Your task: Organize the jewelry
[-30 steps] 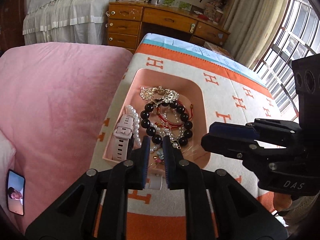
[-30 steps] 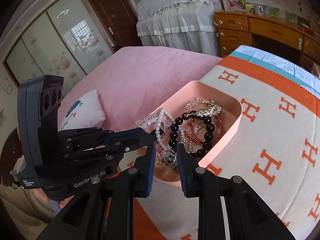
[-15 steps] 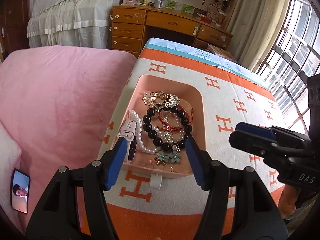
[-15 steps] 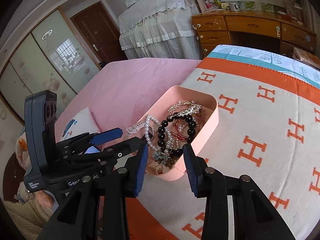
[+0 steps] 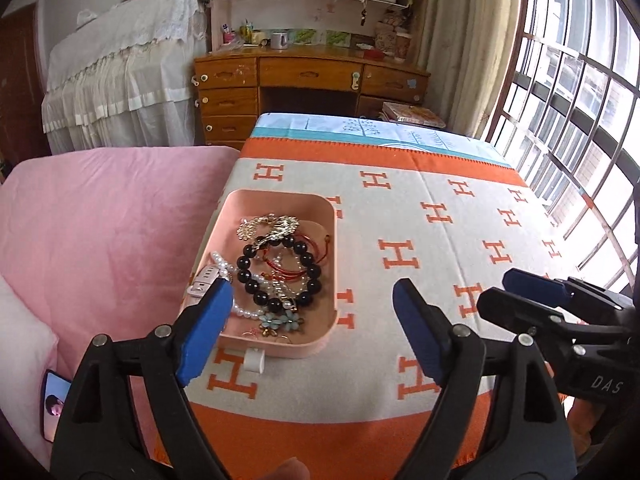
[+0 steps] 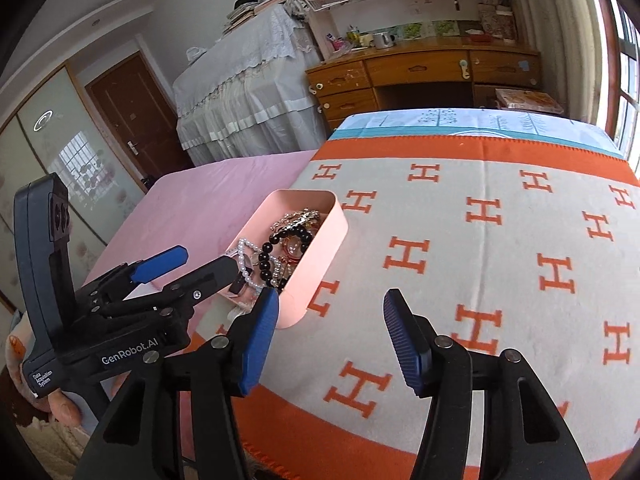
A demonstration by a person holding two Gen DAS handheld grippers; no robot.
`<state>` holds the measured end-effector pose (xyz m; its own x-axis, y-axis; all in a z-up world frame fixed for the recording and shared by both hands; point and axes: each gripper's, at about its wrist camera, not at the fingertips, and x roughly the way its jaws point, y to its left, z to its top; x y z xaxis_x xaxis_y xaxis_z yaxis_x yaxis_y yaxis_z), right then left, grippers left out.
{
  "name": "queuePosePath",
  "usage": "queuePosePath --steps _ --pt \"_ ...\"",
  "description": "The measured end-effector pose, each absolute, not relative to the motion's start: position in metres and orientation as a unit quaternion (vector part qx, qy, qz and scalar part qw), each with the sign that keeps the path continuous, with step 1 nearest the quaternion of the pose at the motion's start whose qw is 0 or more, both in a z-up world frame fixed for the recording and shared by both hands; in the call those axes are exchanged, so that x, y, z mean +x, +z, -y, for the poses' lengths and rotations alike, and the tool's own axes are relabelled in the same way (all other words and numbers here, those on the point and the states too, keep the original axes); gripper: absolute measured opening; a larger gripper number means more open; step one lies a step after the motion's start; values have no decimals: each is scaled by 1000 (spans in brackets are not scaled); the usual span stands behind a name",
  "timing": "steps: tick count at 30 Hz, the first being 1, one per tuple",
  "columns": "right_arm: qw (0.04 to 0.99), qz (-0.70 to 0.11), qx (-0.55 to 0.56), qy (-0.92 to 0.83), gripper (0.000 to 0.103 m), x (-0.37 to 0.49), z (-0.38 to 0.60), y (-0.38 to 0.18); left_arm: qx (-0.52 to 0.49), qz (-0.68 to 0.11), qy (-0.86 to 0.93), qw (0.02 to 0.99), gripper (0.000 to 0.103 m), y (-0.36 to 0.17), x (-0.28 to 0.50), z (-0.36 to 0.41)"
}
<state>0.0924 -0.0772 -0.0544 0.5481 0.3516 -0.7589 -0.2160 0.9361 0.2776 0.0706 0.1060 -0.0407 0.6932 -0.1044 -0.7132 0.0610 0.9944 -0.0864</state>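
Left gripper (image 5: 308, 312): jaws spread wide, nothing between the blue pads (image 5: 204, 336), no contact with any object. It hangs above the near end of the pink tray (image 5: 276, 354), its left pad overlapping the tray's near-left corner in the left wrist view.

Right gripper (image 6: 330, 332): jaws likewise spread wide, empty, touching nothing. It sits to the right of the tray, over the orange-and-cream H-pattern blanket (image 6: 480, 240); its left pad (image 6: 258, 344) lines up with the tray's near corner in its own view.

Pink tray rests on the blanket, at the blanket's left edge beside the pink bedcover (image 5: 108, 220). Contents, all piled together inside: black bead bracelet (image 5: 280, 272), pearl strand (image 5: 240, 312), red cord bracelet (image 5: 316, 248), gold filigree piece (image 5: 268, 226) at the far end, pale blue flower piece (image 5: 280, 320) at the near end, white watch strap (image 5: 204, 280) draped over the left rim.

Small white object (image 5: 255, 360) on the blanket, just beside the tray's near wall.
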Motion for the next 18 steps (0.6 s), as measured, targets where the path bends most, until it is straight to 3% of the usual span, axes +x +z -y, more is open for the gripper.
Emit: queuePosePath --steps 2,18 --pt "885 -438 74 141 70 83 84 -48 -22 -388 -46 920 81 -36 65 -97" --pt "930 -354 68 71 80 13 125 20 22 -348 -32 937 83 14 32 -28"
